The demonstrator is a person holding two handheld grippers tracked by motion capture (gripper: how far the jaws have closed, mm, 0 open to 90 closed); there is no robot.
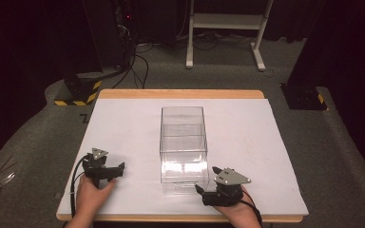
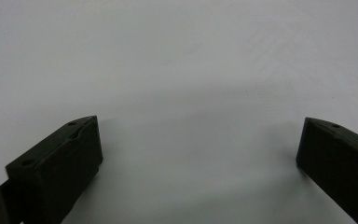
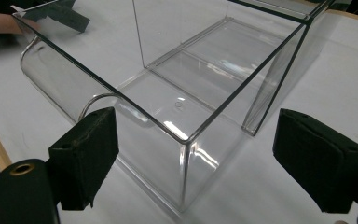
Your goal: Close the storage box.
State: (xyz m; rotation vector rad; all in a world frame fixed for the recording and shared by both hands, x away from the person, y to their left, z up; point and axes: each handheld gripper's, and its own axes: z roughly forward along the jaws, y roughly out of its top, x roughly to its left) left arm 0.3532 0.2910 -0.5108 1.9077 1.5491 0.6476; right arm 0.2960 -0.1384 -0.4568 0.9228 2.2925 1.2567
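A clear plastic box (image 1: 183,142) stands in the middle of the white table (image 1: 256,142), long side running away from me. Its open-topped near part (image 3: 182,107) juts toward the front edge. My right gripper (image 1: 206,179) is open at the box's near right corner. In the right gripper view the right gripper (image 3: 196,114) has a jaw on either side of that corner (image 3: 186,140), neither touching it. My left gripper (image 1: 116,169) rests open on bare table left of the box. The left gripper (image 2: 199,122) has nothing between its jaws. The left gripper (image 3: 56,14) also appears beyond the box.
The table has a wooden rim (image 1: 180,93) at the back. On the grey floor behind it are a white frame stand (image 1: 225,28), a yellow-and-black striped base (image 1: 76,92) with cables at back left, and a dark base (image 1: 304,97) at the right.
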